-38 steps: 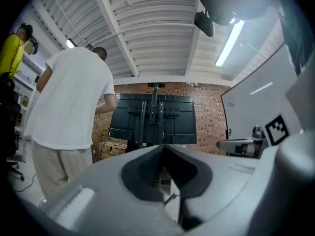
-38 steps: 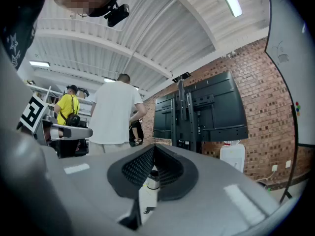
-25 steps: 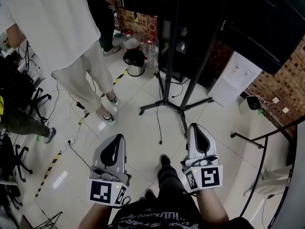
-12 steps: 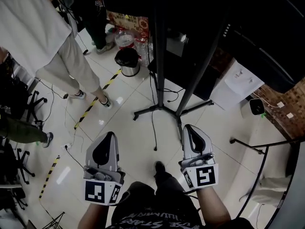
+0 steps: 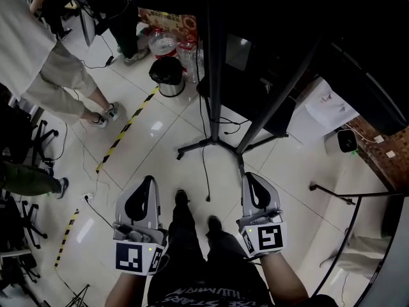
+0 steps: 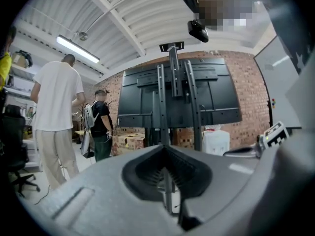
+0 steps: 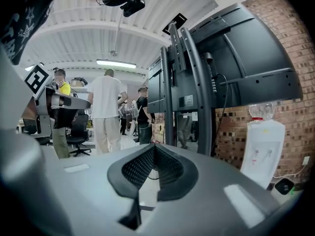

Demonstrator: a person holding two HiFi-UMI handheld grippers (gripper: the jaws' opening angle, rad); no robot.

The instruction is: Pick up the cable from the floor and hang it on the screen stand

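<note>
1. The left claw (image 5: 149, 180) is held level, short of the screen stand (image 5: 213, 75) and left of its base. Its jaws are pressed together and nothing is gripped.
2. The cable (image 5: 204, 165) is seen as a thin black line trailing from the stand's base across the floor (image 5: 160, 165). Its free end lies in front of the stand, between the two claws.
3. The right claw (image 5: 248, 175) is held just short of the stand's right-hand leg, likewise closed up and empty.
4. The step in hand is judged to be the approach to the cable. One claw should be opened before it is lowered. The jaws are best brought down astride the free end, not onto it, and closed squarely so that the thin cable is not lost at the tips. The stand's legs should be kept clear of.
</note>
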